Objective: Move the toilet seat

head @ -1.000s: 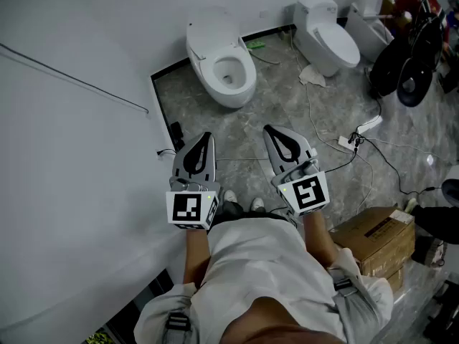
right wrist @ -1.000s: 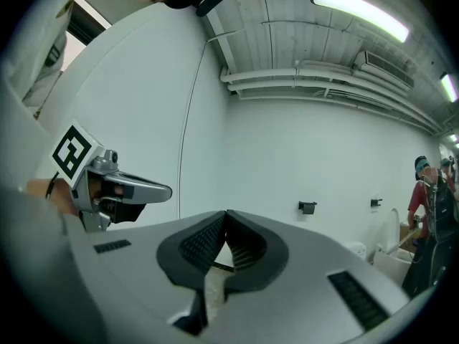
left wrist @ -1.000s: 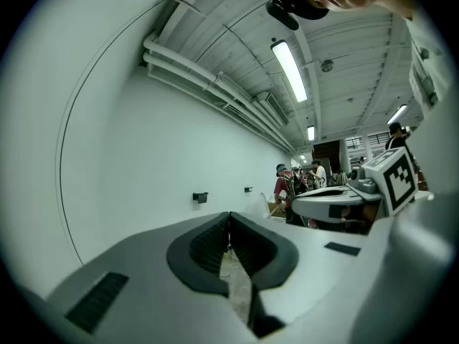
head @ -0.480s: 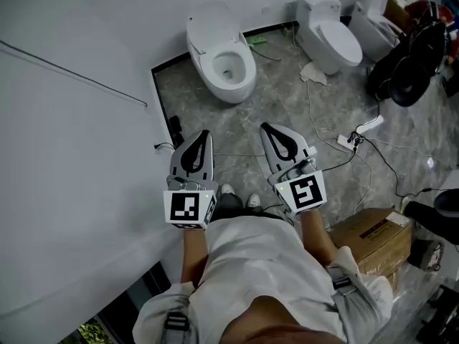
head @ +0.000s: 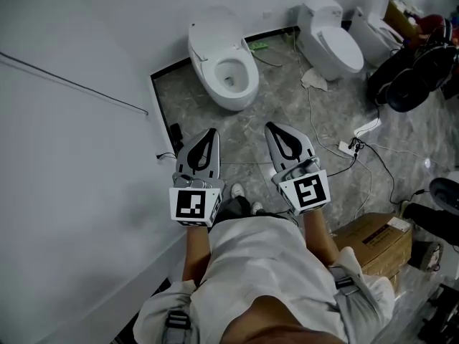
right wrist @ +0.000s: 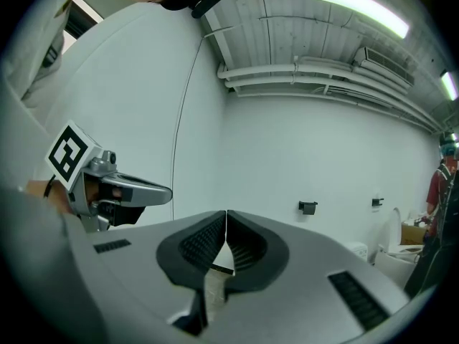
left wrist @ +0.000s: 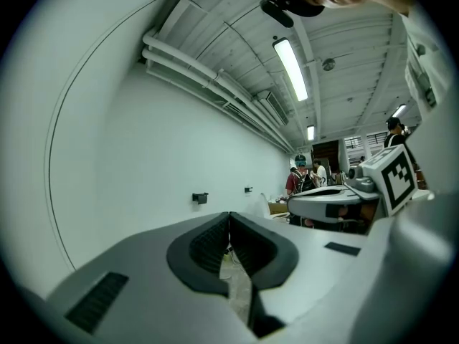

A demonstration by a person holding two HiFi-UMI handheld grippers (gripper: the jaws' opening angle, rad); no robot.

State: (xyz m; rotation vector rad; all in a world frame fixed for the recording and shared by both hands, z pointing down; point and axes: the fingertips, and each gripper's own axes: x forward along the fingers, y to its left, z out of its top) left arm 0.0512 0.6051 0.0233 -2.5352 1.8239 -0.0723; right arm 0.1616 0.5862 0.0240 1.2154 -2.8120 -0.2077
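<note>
Both grippers empty, short of the nearest toilet.

A white wall [head: 72, 163] ran along the left of a grey marbled floor [head: 287, 99], where three white toilets stood in a row against the far wall. The nearest toilet [head: 240, 95] had its lid raised and its toilet seat [head: 212, 63] lying down around the open bowl, well apart from both tools. A second toilet [head: 337, 45] stood to its right and a third toilet [head: 373, 13] beyond that. A cardboard box [head: 373, 239] sat by the person's right side, with loose cables [head: 358, 145] across the floor ahead of it. The left gripper [head: 208, 136] and right gripper [head: 272, 129] were held level, side by side, each with its jaws pressed together and nothing between them.
</note>
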